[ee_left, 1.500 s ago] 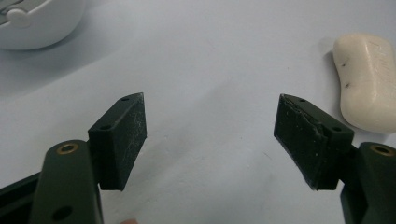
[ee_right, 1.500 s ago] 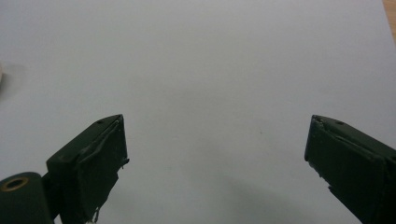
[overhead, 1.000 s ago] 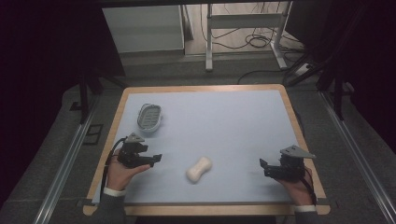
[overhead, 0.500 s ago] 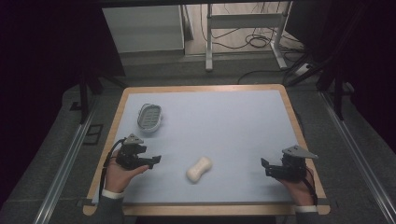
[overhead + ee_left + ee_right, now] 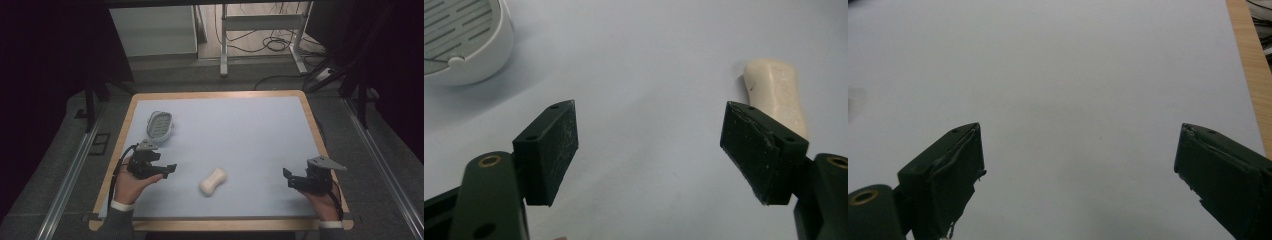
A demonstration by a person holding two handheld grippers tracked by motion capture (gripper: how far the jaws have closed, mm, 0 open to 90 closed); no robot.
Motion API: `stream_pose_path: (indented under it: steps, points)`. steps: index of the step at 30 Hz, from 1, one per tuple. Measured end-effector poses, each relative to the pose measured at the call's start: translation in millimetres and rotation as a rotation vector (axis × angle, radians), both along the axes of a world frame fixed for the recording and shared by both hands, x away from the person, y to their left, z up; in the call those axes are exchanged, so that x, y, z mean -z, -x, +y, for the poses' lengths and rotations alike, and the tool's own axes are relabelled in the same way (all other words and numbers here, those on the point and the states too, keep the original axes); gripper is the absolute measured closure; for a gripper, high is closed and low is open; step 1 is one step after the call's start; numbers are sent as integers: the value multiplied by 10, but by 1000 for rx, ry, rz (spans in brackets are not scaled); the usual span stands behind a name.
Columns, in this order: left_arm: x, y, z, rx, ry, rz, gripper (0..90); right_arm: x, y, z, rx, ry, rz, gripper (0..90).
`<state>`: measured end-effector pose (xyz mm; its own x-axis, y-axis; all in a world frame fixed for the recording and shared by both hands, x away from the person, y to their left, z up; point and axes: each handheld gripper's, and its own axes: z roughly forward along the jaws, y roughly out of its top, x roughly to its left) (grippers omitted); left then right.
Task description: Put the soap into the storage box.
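The left gripper [image 5: 167,170] is being held low at the table's [image 5: 260,130] near-left, jaws spread wide with nothing between them. The white bone-shaped piece [image 5: 213,181] is lying just beside it, toward the middle. A white slotted dish [image 5: 159,124] is sitting further back on the left. The right gripper [image 5: 289,178] is being kept wide too, over bare mat.

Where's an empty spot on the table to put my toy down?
The biggest bare patch is the far right part of the blue mat, beyond the right gripper and right of the soap dish. The near left is crowded: the left gripper sits between that dish and the soap bar.
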<state>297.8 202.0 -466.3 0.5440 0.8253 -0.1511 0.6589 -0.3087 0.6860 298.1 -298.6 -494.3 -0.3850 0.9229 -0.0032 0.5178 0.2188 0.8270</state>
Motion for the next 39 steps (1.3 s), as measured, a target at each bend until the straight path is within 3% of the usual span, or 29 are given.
stream_pose_path:
  steps: [23,39]
  points:
    - [-69,-100,-406,75,-51,33,240,10,-1,-24,2,37,2,55]
    - [-16,-112,-737,138,-90,51,246,26,-8,-34,13,43,14,58]
